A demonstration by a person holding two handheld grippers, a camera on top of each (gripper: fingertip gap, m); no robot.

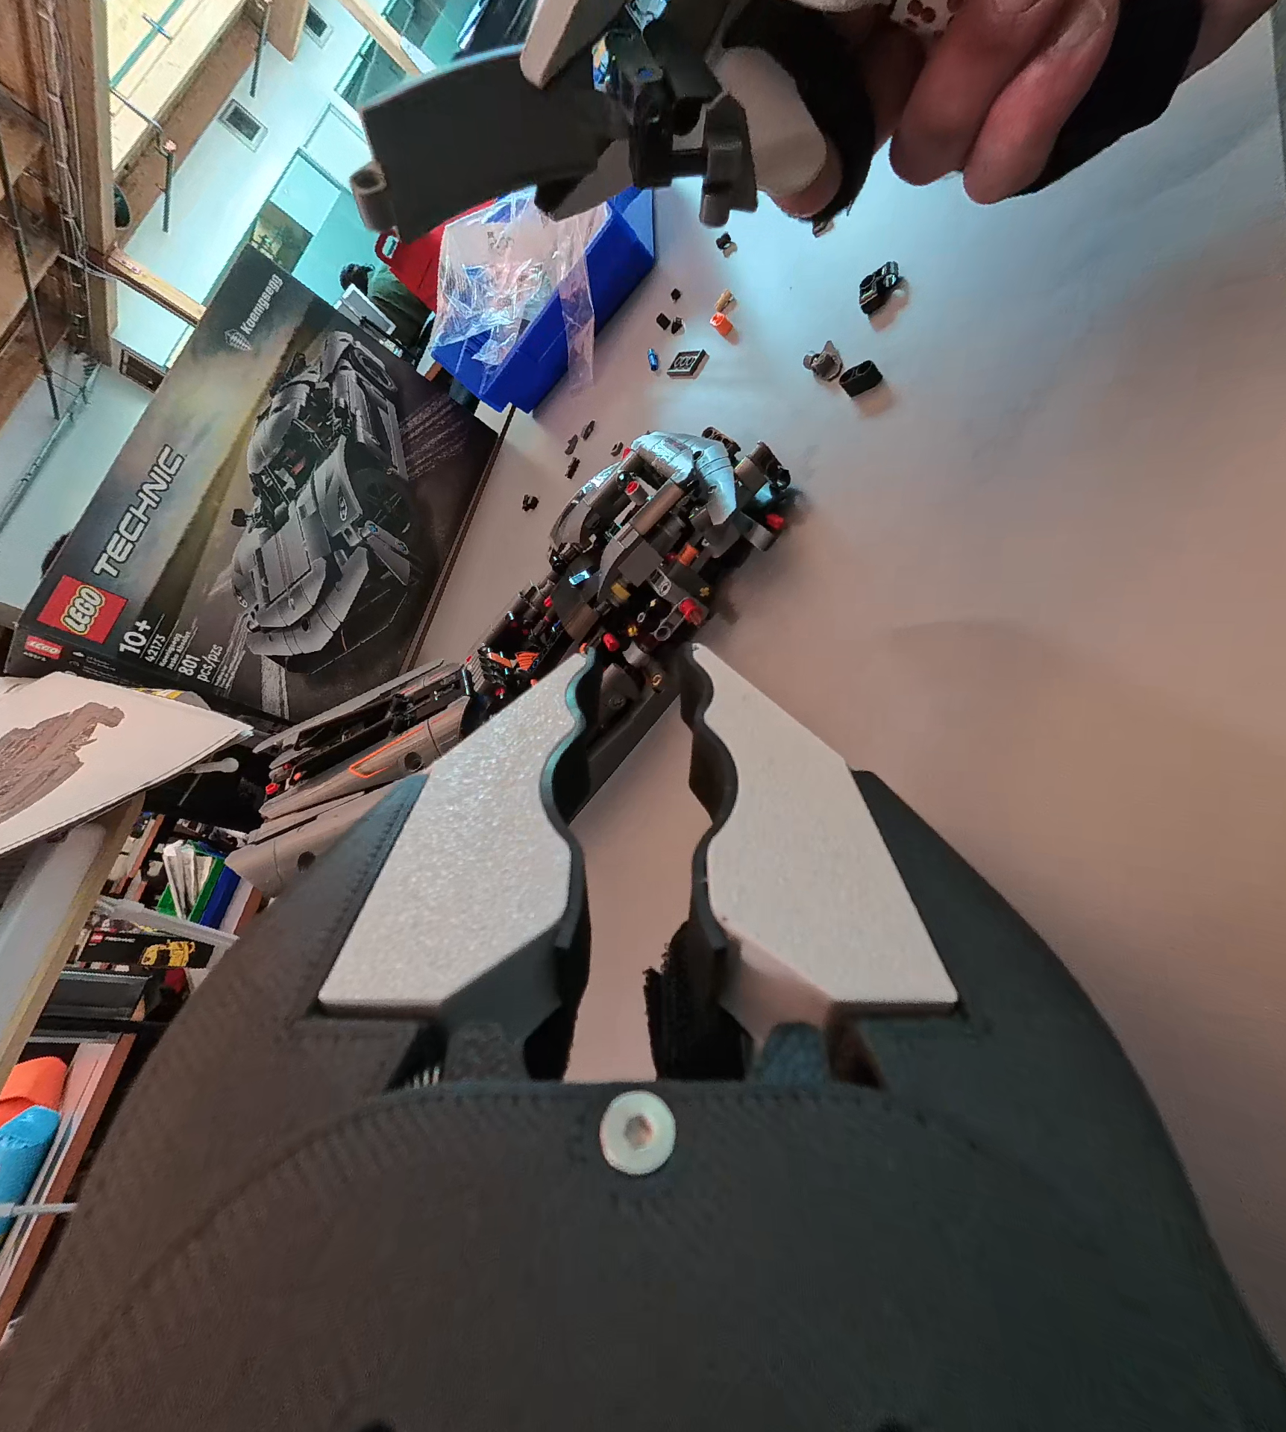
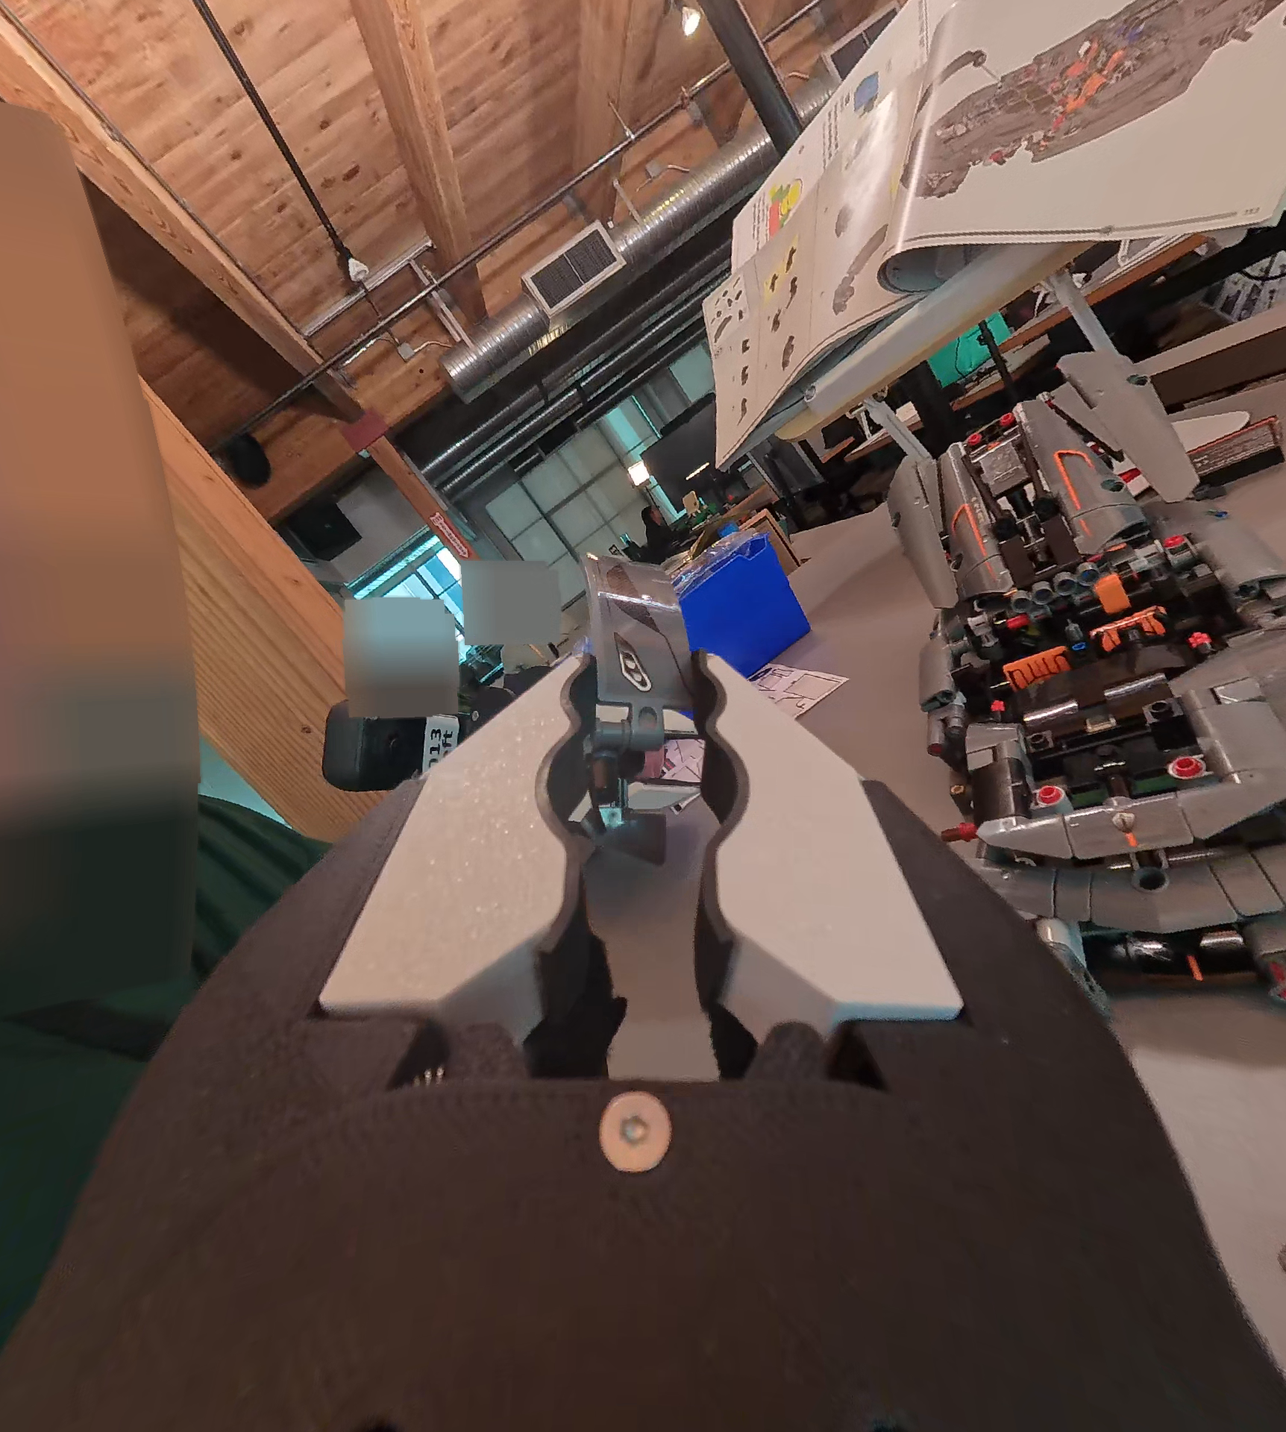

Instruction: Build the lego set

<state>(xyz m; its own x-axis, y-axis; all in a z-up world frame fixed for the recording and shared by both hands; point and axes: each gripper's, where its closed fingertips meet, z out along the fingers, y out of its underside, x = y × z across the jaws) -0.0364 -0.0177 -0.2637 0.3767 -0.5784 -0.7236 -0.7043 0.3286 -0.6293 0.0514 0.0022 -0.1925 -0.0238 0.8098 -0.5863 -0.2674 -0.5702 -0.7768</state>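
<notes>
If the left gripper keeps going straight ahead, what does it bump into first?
Most likely the half-built lego car. The left gripper is open and empty, and the car's dark edge already shows between its fingertips. How close it really is can't be told from this view.

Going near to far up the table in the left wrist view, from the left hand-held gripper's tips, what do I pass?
Left hand-held gripper → part-built grey and black lego car → small flat dark plate → small orange piece → right hand-held gripper holding a grey curved panel.
</notes>
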